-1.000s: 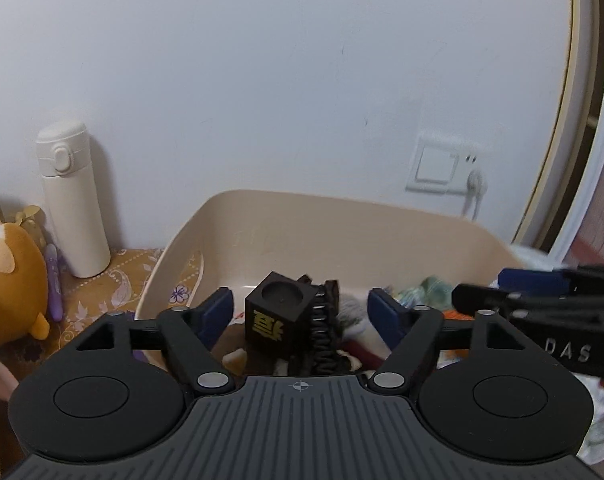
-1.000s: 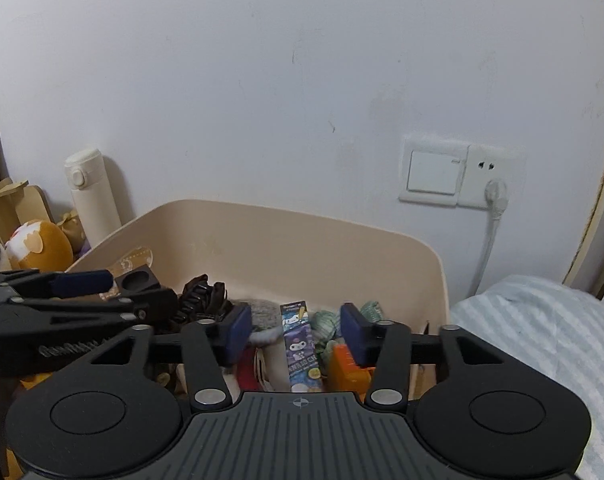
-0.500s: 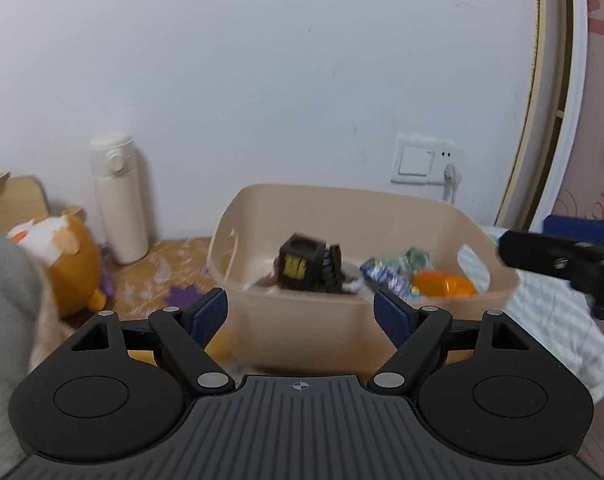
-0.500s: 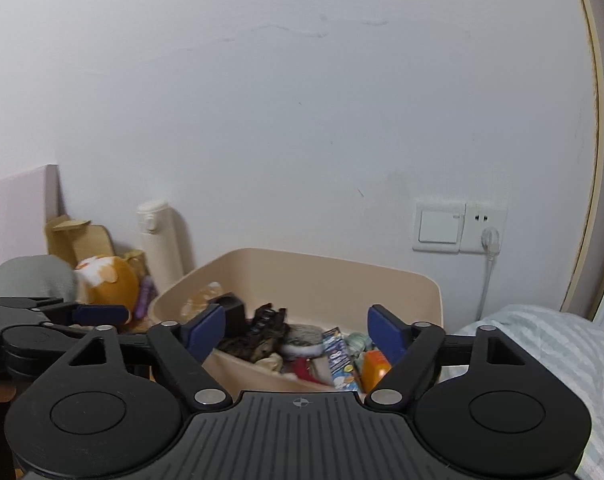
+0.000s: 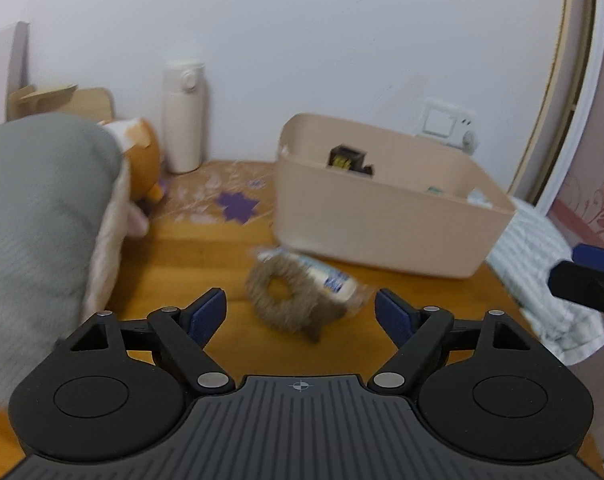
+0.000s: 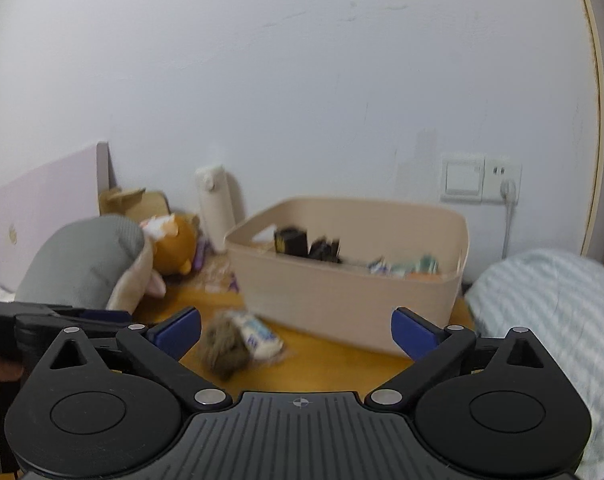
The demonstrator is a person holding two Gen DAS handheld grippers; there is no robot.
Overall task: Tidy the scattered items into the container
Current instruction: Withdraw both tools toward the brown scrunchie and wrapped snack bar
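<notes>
Left wrist view: the left gripper [image 5: 300, 311] hangs above a wooden table [image 5: 206, 256], its blue-tipped fingers spread wide apart and holding nothing. Just ahead of it on the table lie a brown fuzzy ring [image 5: 280, 300] and, touching it, a blurred white packet [image 5: 330, 278]. Both sit just in front of a beige bin [image 5: 386, 220], outside it. Inside the bin a black cube [image 5: 344, 158] shows above the rim. A white flask [image 5: 183, 116] stands by the wall, with an orange plush [image 5: 144, 164] and a grey pillow [image 5: 38, 216] to the left.

Right wrist view: the right gripper [image 6: 296, 330] is also spread wide and empty. The ring [image 6: 224, 350] and packet [image 6: 260, 334] lie between it and the bin [image 6: 350, 284]. A striped cloth [image 6: 550, 308] lies at right.
</notes>
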